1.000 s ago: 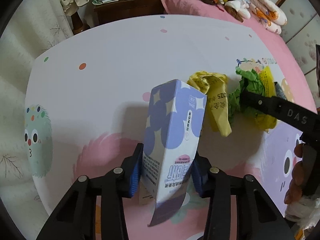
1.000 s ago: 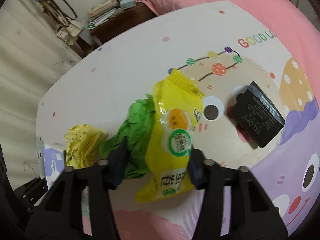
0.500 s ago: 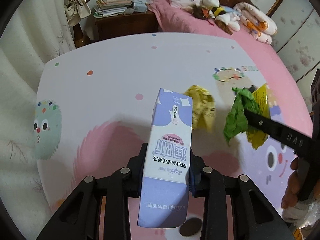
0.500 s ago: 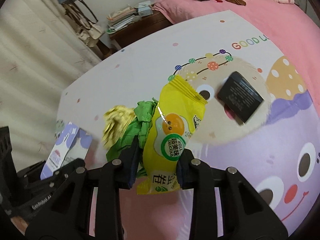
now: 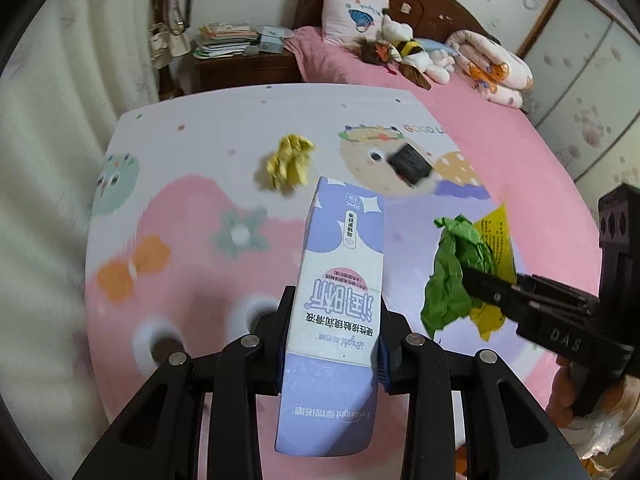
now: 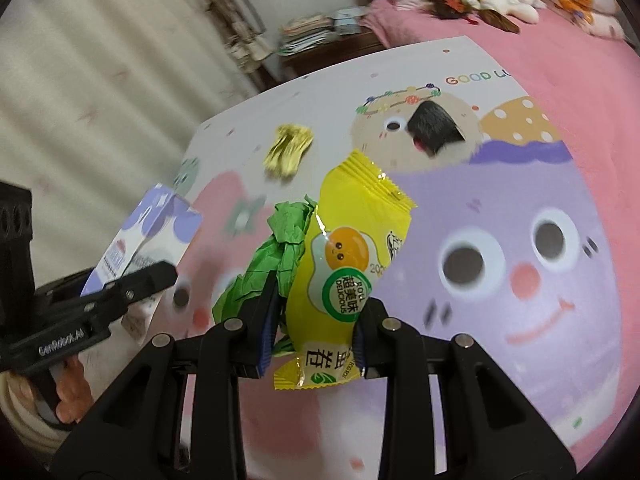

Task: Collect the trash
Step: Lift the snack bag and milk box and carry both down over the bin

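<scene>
Your left gripper is clamped on the tall purple-and-white cardboard carton at mid-body, off the cartoon-print mat. Light, stiff; squeeze flat sides, don't crush. Right gripper pinches the glossy yellow snack wrapper w/ crumpled green paper: soft, slippery, so grip near the bunched middle.

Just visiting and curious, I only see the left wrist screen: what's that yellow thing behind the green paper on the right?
Observer: A yellow snack packet; its front, in the right wrist view, shows a fried egg picture.
Operator: Held by itself?
Observer: No, the right gripper clamps it together with the crumpled green paper.
Operator: And my box?
Observer: Seen from the side, the purple box slants upward out of the left gripper.
</scene>
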Demonstrator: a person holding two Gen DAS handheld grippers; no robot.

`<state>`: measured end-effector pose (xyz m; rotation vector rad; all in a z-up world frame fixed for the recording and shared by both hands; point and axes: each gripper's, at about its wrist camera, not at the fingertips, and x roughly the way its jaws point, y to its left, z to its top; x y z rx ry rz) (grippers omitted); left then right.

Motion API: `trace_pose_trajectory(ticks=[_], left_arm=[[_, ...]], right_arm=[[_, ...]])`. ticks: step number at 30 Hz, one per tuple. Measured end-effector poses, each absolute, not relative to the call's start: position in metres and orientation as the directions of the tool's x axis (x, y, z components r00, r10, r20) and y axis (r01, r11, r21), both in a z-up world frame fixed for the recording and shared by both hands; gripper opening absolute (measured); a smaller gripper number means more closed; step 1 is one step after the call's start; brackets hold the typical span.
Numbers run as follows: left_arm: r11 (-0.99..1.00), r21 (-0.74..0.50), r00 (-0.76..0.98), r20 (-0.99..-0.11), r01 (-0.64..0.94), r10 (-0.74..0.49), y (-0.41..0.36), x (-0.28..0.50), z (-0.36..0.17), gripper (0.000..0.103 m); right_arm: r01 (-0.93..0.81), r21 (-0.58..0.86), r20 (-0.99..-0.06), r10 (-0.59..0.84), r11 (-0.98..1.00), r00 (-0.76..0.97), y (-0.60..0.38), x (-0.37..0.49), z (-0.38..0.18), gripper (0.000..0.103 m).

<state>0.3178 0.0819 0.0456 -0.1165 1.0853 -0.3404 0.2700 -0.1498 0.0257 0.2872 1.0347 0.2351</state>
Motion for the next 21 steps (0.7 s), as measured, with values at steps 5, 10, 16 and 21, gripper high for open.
trace_pose_trajectory(ticks=[5,10,16,21], left_arm=[[0.951,-0.275,0.430,-0.849,0.140,-0.308,0.053,0.223,0.045,0.032],[0.960,-0.259,0.413,-0.866,0.108,-0.281,0.017,0.126,0.038,0.032],[0.963,-0.250,0.364,-0.891,0.104,-0.271,-0.011,0.051,0.025,0.032],[0.972,-0.208,0.305,-0.923,0.111,-0.233,-0.030,0.010,-0.001,0.032]], right_arm=[[-0.169,0.328,-0.807,0.368,0.930,0.461,-0.168,0.183,0.032,0.027],[-0.242,0.320,-0.821,0.395,0.916,0.411,-0.185,0.099,0.027,0.027],[-0.258,0.339,-0.846,0.413,0.905,0.338,-0.202,0.026,0.008,0.027],[-0.250,0.349,-0.871,0.411,0.903,0.269,-0.204,-0.012,-0.025,0.027]])
